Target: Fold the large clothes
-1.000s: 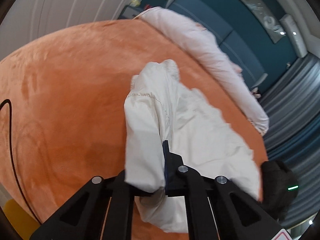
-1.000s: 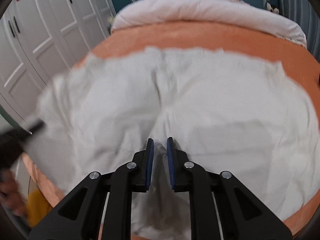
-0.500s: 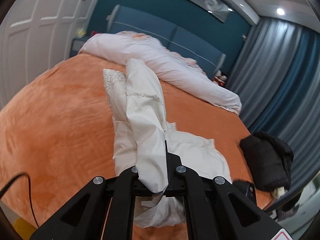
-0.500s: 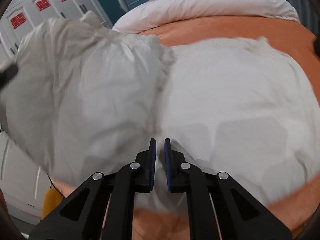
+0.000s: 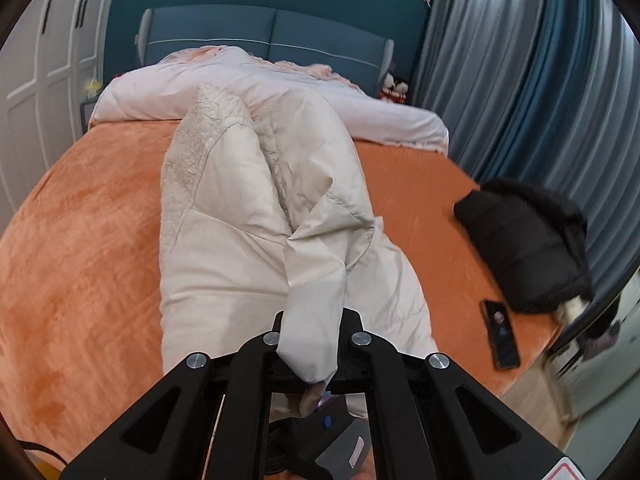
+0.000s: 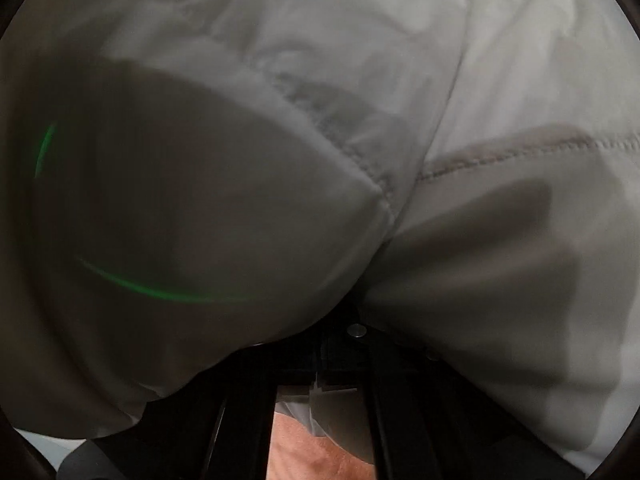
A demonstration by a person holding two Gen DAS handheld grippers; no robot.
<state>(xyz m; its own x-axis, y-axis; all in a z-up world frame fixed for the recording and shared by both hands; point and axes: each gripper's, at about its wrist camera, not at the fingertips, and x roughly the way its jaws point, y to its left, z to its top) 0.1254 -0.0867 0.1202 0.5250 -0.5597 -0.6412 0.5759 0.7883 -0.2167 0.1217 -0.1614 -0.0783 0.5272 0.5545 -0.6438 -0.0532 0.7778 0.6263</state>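
Here the left gripper [image 5: 310,354] is clamped tight on a fold of the cream quilted puffer coat [image 5: 224,248], lifting one side over the body lying on the orange plush bedspread [image 5: 72,240], probably to halve it lengthwise. The right gripper [image 6: 332,364] is fully closed, buried under coat fabric; whether it pinches any cannot be told. Two coats show: this one, and one black padded jacket [image 5: 524,252] beside one dark phone [image 5: 500,340].

Cream quilted coat [image 5: 224,236] lies lengthwise on the orange bed, one side lifted over itself
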